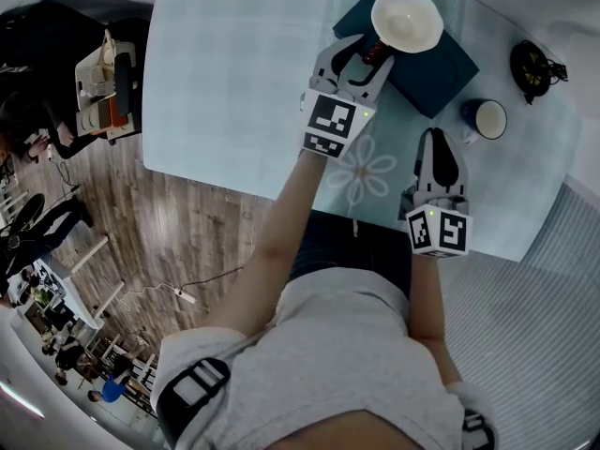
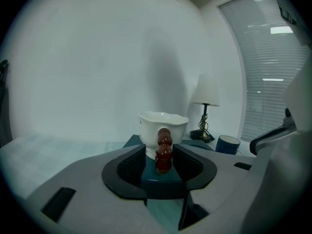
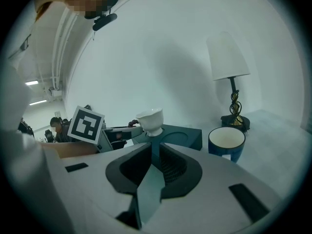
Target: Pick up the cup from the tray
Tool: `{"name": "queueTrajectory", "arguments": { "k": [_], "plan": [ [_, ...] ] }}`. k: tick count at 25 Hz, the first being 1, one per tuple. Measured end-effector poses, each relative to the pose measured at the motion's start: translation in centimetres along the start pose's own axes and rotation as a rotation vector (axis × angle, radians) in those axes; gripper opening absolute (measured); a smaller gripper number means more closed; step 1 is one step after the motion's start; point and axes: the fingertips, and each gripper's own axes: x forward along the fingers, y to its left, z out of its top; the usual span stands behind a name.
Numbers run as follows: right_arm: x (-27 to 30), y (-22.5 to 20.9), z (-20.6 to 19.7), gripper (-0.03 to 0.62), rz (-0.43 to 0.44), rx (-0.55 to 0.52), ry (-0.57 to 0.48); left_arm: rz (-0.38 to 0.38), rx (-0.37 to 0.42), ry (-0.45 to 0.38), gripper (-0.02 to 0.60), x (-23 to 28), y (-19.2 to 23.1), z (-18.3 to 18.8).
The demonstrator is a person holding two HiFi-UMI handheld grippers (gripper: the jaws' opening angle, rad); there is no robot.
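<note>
A white footed cup (image 1: 407, 19) with a red-brown beaded handle (image 2: 164, 150) stands on a dark teal tray (image 1: 441, 68) at the table's far side. My left gripper (image 1: 366, 52) is at the cup's near side, open. In the left gripper view the handle sits between the two black jaws, with a gap on each side, and the cup (image 2: 151, 128) rises just behind it. My right gripper (image 1: 439, 143) rests lower on the table, shut with nothing in it. In the right gripper view the cup (image 3: 150, 120) and tray (image 3: 183, 134) lie ahead to the left.
A dark blue mug (image 1: 486, 119) stands right of the tray, just beyond the right gripper. A table lamp (image 1: 531, 68) stands at the far right. The pale glass table (image 1: 234, 73) ends at the left over a wooden floor.
</note>
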Motion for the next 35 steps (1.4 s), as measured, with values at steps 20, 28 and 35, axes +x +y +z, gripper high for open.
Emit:
{"name": "queueTrajectory", "arguments": {
  "k": [20, 28, 35],
  "plan": [
    [0.6, -1.0, -1.5, 0.048, -0.016, 0.01, 0.038, 0.027, 0.016, -0.137, 0.043, -0.3, -0.3, 1.9],
    [0.6, -0.9, -1.6, 0.048, -0.017, 0.018, 0.04, 0.019, 0.015, -0.14, 0.041, -0.5, -0.1, 2.6],
    [0.6, -1.4, -2.0, 0.048, -0.019, 0.024, 0.044, 0.026, -0.006, -0.181, 0.043, -0.9, 0.3, 3.7]
  ]
}}
